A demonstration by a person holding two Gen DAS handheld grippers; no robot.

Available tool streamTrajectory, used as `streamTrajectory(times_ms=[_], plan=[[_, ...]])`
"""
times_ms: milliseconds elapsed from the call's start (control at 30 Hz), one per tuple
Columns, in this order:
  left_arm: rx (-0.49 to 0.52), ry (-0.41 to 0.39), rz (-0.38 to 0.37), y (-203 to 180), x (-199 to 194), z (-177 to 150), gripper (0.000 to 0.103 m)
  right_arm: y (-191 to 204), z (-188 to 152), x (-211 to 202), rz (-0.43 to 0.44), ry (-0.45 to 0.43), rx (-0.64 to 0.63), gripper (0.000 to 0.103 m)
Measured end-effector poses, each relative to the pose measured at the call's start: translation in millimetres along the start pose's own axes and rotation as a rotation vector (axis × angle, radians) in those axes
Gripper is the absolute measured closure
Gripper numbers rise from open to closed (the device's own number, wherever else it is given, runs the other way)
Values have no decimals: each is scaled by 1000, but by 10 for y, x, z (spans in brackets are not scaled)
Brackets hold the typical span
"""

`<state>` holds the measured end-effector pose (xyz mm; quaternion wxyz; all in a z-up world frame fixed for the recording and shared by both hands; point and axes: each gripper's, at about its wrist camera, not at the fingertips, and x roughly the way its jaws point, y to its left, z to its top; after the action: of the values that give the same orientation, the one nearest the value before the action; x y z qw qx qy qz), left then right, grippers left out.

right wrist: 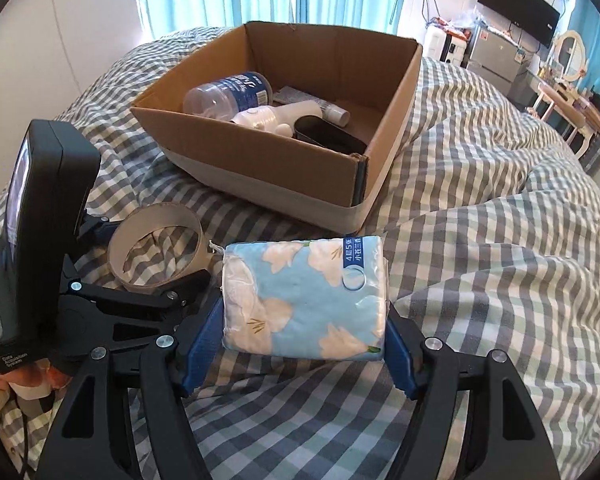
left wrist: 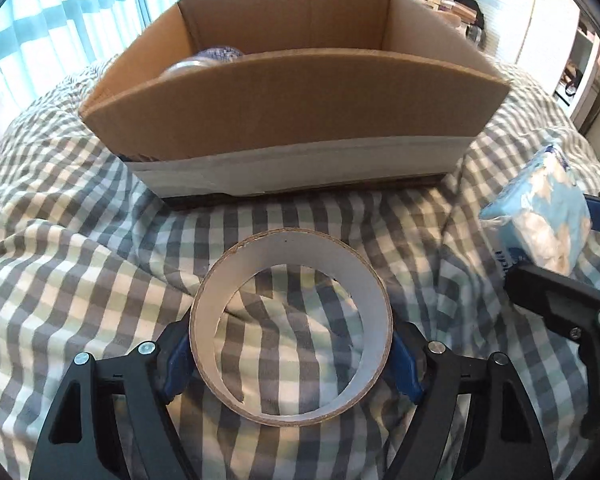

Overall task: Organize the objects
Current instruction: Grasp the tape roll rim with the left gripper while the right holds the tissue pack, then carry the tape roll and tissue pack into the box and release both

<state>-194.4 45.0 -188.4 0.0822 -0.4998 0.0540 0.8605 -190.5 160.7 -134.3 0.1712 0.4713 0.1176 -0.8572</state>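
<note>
a: what is your left gripper (left wrist: 291, 364) doing?

b: its blue fingers (left wrist: 176, 364) are squeezed on the round brown cardboard tape ring with the white inside (left wrist: 236, 280). you hold the ring up in the air over the grey and white checked bed cover (left wrist: 60, 280). you can see the cover right through the hole.

a: what sits in front of the ring?

b: the open brown cardboard box with a white band along the bottom (left wrist: 292, 104). it rests on the bed cover, near the ring but not touching it.

a: what is in the box?

b: from your right camera you can see a clear plastic bottle with a blue label (right wrist: 228, 94) lying on its side at the left of the box. next to it is a white plastic thing with a handle (right wrist: 276, 116), then a black case (right wrist: 328, 136), and behind them a small white tube (right wrist: 324, 108).

a: and your right gripper (right wrist: 305, 344)?

b: its blue fingers (right wrist: 204, 340) are pressed on both sides of the soft light blue tissue pack with white flowers (right wrist: 304, 296). you hold the pack just beside the ring, near the front corner of the box.
</note>
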Motion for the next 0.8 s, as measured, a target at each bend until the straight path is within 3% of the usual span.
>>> streamTrajectory(times_ms=[600, 800], plan=[[19, -191, -13, 59, -1194, -284, 22, 360, -169, -958, -115, -131, -74, 33], [-7, -309, -11, 204, -1697, -114, 23, 454, -75, -1477, -118, -256, -96, 33]])
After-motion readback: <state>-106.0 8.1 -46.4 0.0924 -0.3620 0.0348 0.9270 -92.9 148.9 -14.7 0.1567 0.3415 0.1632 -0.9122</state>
